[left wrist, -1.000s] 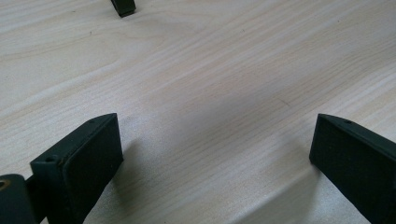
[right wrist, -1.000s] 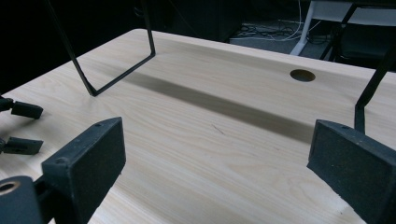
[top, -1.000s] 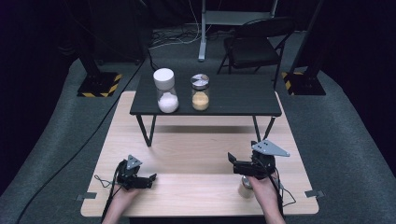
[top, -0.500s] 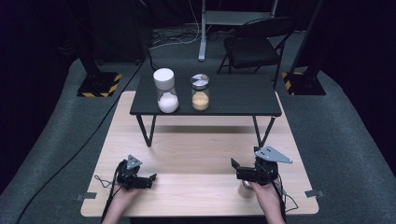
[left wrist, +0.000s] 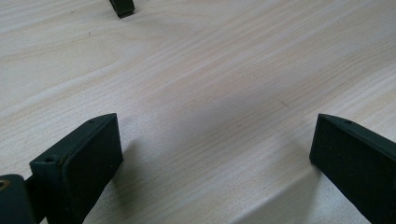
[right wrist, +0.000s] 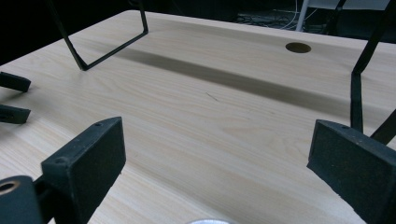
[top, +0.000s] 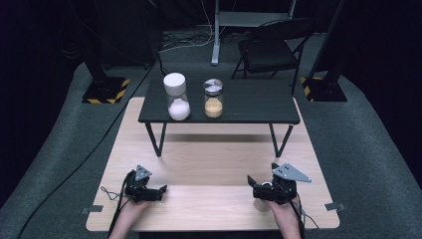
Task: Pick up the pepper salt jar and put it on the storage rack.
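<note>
Both tools sit low at the near edge of the pale wooden counter [top: 214, 164]. The left hand-held gripper [top: 160, 191] rests with its jaws spread wide and nothing between them, and the right hand-held gripper [top: 252, 185] is spread just as wide, also empty.

The things nearest them are two jars up on the small black table [top: 259, 102], well apart from both tools. From the right hand-held gripper, the silver-lidded jar [top: 213, 98] lies at about eleven o'clock; from the left one, the white-lidded jar [top: 176, 95] sits near twelve o'clock. Each hand looks closer to its own jar.

Both jars stand upright, long axis vertical, side by side but not touching. The white-lidded one holds white powder, the other a tan, sandy fill, each roughly half full.
</note>
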`<state>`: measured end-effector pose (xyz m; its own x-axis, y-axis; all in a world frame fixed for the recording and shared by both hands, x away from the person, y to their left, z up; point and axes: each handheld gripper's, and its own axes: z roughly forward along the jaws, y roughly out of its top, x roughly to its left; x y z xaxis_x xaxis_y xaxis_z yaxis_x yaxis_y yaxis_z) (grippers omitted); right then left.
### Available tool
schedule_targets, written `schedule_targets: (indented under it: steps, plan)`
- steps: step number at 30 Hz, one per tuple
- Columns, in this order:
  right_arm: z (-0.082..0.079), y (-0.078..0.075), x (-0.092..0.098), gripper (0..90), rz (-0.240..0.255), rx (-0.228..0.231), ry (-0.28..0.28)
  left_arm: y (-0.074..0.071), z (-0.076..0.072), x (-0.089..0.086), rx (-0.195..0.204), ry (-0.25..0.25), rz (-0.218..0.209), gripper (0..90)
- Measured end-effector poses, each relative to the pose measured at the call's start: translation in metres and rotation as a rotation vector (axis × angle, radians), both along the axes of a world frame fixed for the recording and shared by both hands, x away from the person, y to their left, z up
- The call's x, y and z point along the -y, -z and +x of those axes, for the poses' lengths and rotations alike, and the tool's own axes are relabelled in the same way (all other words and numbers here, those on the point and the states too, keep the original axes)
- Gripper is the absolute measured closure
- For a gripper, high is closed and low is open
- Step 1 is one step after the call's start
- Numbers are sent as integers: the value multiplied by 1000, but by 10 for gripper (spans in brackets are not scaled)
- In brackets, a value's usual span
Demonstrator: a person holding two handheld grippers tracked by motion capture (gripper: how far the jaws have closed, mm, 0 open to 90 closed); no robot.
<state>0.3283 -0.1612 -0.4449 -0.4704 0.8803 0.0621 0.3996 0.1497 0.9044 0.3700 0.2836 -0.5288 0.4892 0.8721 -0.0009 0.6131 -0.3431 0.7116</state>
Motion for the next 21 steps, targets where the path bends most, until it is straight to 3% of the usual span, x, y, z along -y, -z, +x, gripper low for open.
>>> schedule_targets:
  steps: [21]
  plan:
    - [-13, 24, 4, 35, -1, -1, 12, 0, 0, 0, 1, -1, -1, 22]
